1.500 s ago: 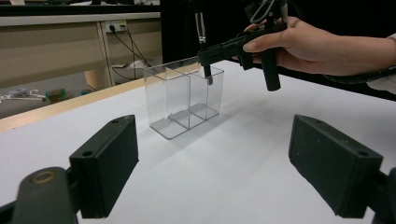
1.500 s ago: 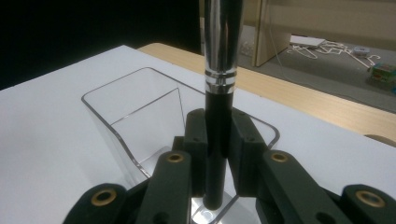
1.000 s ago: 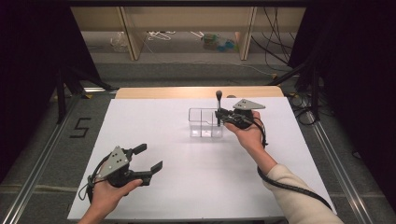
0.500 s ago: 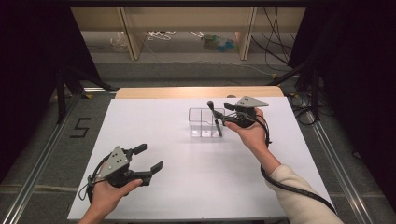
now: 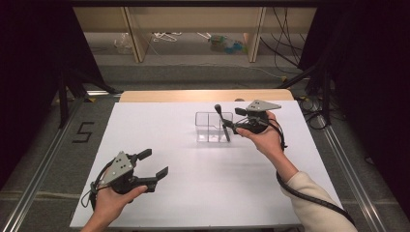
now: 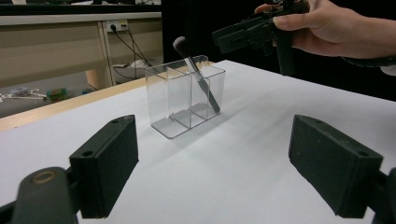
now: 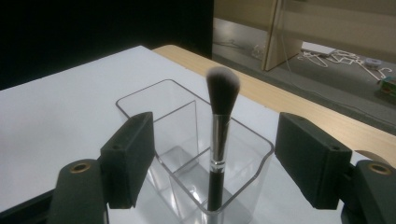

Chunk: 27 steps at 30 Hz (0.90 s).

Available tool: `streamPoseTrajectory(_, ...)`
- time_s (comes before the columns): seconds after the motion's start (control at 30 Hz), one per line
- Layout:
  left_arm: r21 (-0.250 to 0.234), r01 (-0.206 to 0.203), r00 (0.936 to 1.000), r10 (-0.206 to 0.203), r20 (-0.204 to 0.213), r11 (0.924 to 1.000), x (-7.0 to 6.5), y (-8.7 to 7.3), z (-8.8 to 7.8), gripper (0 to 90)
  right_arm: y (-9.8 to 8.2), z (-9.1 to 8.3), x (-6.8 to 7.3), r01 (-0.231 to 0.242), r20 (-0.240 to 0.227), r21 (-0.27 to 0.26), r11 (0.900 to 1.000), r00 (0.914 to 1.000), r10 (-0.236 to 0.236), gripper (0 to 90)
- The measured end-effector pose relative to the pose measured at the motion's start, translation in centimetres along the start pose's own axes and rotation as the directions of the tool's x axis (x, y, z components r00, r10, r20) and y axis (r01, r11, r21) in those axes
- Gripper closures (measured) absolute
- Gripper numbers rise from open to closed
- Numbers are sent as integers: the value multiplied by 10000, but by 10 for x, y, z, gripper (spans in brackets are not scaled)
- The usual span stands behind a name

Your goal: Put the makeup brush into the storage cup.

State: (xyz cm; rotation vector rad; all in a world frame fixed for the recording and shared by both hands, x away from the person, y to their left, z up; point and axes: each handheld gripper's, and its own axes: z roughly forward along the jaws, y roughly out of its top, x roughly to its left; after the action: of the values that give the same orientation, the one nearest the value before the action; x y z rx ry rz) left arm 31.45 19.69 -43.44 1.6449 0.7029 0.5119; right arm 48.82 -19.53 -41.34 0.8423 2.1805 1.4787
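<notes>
A clear two-part acrylic holder (image 5: 209, 127) (image 6: 183, 99) (image 7: 180, 140) stands on the white table (image 5: 203, 193). A black makeup brush (image 5: 223, 123) (image 6: 200, 79) (image 7: 219, 135) leans in its right compartment, bristles up. My right gripper (image 5: 232, 119) (image 7: 219, 158) hovers right beside the holder. Its jaws have just been opening and now stand apart on either side of the brush without touching it. My left gripper (image 5: 154, 162) (image 6: 219, 163) rests open near the front left of the table, nothing between its jaws. The left gripper view also catches the right gripper (image 6: 247, 33) above the holder.
Wide bare tabletop lies between the two hands. A wooden strip (image 5: 203, 95) runs along the table's far edge. Beyond it are shelf legs, cables and small items on the floor (image 5: 227, 43). Dark curtains flank both sides.
The right gripper held the brush upright over the holder. Its jaws have since parted, and the brush now stands free in the holder, tilted left. The left gripper has kept still.
</notes>
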Motion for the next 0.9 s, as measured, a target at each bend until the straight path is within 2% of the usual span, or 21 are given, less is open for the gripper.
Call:
streamPoseTrajectory(0.07,-6,5,10000,-5,4,10000,0,0,0,156,0,-2,2,-154,-109,165,9997,9998,155,290)
streamPoseTrajectory(0.13,-10,-3,10000,3,2,10000,0,0,0,156,1,-3,3,3,-118,107,9999,9999,-2,280)
streamPoseTrajectory(0.3,-22,13,10000,-13,13,10000,0,0,1,156,1,-8,6,-94,-264,138,9999,9996,97,252)
streamPoseTrajectory(0.33,-20,11,10000,-11,14,10000,0,0,1,156,1,-10,6,-19,-146,130,9999,9999,21,246)
streamPoseTrajectory(0.37,-21,41,10000,-41,17,10000,0,0,1,156,0,-12,7,-31,-268,194,9998,9996,36,243)
streamPoseTrajectory(0.4,-18,41,10000,-41,16,10000,0,0,1,156,0,-13,7,-13,-193,163,9999,9998,16,240)
streamPoseTrajectory(0.87,-10,-18,10000,18,-15,10000,2,1,1,156,-15,-45,6,-189,-212,132,9997,9996,192,207)
streamPoseTrajectory(0.9,-9,-23,10000,23,-17,10000,2,1,1,156,-17,-47,7,-261,-337,46,9996,9991,262,205)
